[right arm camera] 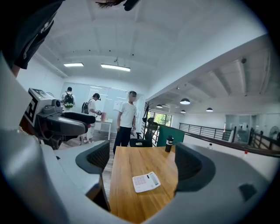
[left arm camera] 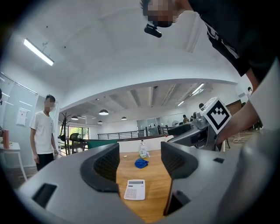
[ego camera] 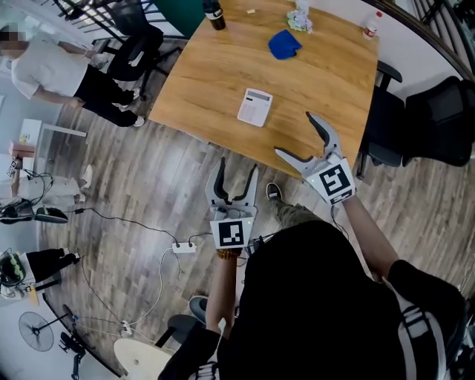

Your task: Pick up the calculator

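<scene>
A white calculator (ego camera: 254, 107) lies flat on the wooden table (ego camera: 208, 74), near its front edge. It also shows between the jaws as the calculator (left arm camera: 134, 190) and the calculator (right arm camera: 146, 181). My left gripper (ego camera: 235, 173) hangs open over the floor, short of the table edge, with nothing in it. My right gripper (ego camera: 300, 135) is open over the table's front right part, to the right of the calculator and apart from it.
A blue cloth (ego camera: 284, 44), a dark bottle (ego camera: 214, 13), a crumpled wrapper (ego camera: 300, 20) and a small bottle (ego camera: 371, 27) sit at the table's far side. Black chairs (ego camera: 438, 119) stand at right and far left. A person (ego camera: 52, 70) stands left of the table. Cables and a power strip (ego camera: 184, 247) lie on the floor.
</scene>
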